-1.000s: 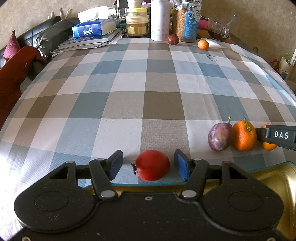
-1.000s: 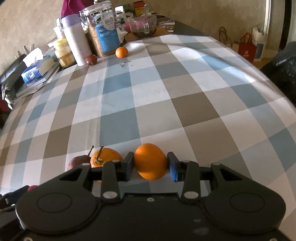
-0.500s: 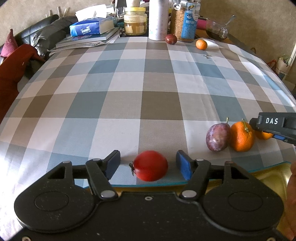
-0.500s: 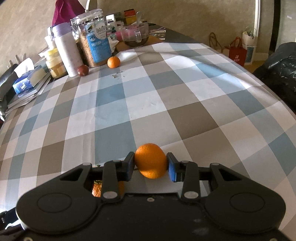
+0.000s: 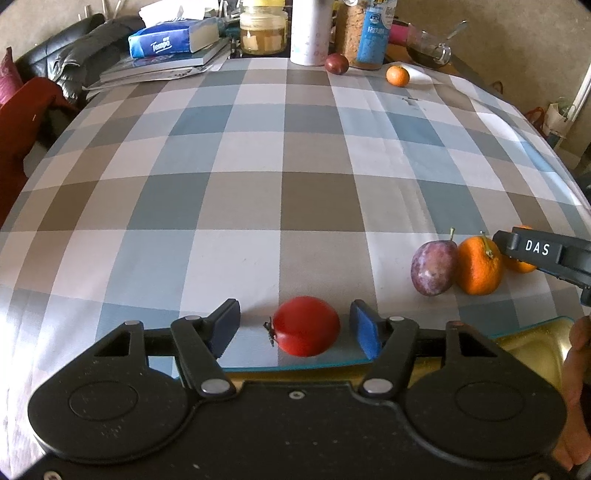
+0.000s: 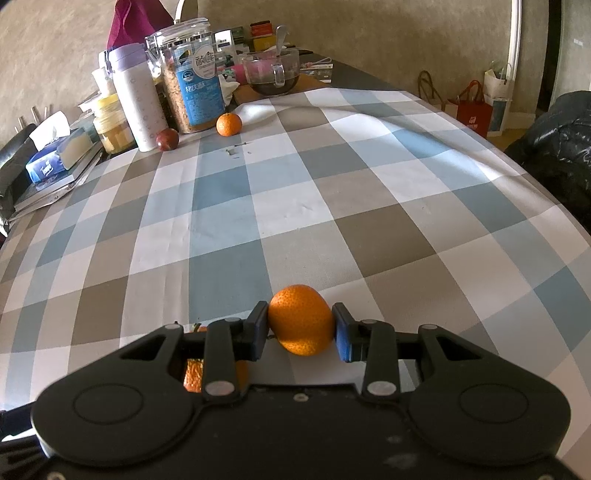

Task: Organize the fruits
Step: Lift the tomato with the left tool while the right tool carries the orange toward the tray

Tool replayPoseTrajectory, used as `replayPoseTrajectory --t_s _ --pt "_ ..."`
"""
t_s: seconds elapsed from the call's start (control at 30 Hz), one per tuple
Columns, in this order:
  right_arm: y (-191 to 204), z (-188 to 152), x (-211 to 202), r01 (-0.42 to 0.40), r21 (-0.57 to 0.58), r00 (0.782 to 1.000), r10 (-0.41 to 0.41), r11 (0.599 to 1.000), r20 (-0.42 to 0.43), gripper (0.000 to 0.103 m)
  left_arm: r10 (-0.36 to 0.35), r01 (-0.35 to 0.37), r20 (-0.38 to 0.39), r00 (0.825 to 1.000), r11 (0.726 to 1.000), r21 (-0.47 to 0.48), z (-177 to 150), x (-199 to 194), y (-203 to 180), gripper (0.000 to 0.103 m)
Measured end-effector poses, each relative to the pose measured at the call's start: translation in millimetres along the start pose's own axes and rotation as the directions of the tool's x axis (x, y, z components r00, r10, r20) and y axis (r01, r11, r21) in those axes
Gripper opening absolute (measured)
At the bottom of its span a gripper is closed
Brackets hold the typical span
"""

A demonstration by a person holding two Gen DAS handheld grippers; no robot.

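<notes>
Four orange fruits are in sight: one orange (image 6: 301,319) pinched between the fingers of the right gripper (image 6: 300,330), closed on both its sides; a stemmed orange (image 5: 478,266) on the table (image 5: 258,192) touching the larger plum (image 5: 434,267); a small far orange (image 5: 398,75) near the jars; the fourth is that held fruit again, seen partly behind the "DAS"-marked finger in the left view (so really three). There are two plums, the second a dark plum (image 5: 336,63) by the white bottle (image 6: 136,99); one red tomato (image 5: 306,326) lies between the fingers of the left gripper (image 5: 295,326), spread wide with a gap each side, just beyond the rim of a gold tray (image 5: 524,341). Writing: "Tempo" on the blue tissue pack (image 5: 166,38); Chinese characters on the cereal jar (image 6: 192,81), filled with brown flakes; a yellow-lidded jar (image 5: 263,27) holds pale contents; a glass bowl (image 6: 273,72) holds dark liquid and a spoon.
</notes>
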State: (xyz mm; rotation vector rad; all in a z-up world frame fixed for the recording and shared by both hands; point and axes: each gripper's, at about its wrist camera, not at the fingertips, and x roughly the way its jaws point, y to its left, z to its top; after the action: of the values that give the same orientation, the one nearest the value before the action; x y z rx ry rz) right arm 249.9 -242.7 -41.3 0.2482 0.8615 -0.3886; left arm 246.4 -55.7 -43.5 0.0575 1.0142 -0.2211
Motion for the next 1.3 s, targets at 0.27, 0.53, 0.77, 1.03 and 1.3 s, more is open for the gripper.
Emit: replayPoseTrajectory --t_s 0.27,0.53,0.77,1.03,1.3 --pt "1 0 1 0.003 -0.009 1.000 -0.003 1.000 0.000 0.038 0.008 -0.008 0.020 1.000 1.000 -0.004 -2 -5 0 0.046" --pt "1 0 1 0.004 -0.009 1.000 -0.004 1.000 0.001 0.038 0.011 -0.004 0.116 0.993 0.998 -0.060 20 -9 1 0.046" --pt "0 0 1 -0.001 -0.006 1.000 0.001 1.000 0.004 0.038 -0.004 0.017 0.153 0.988 0.996 -0.087 28 -17 -6 0.046" --pt "-3 1 0 -0.010 0.016 1.000 0.010 1.000 0.004 0.037 -0.063 0.081 0.228 0.972 0.994 -0.072 16 -64 -5 0.046" --pt "-9 1 -1 -0.014 0.055 1.000 0.013 0.998 0.015 0.037 -0.044 0.063 0.242 0.969 0.995 -0.073 -6 -89 7 0.046"
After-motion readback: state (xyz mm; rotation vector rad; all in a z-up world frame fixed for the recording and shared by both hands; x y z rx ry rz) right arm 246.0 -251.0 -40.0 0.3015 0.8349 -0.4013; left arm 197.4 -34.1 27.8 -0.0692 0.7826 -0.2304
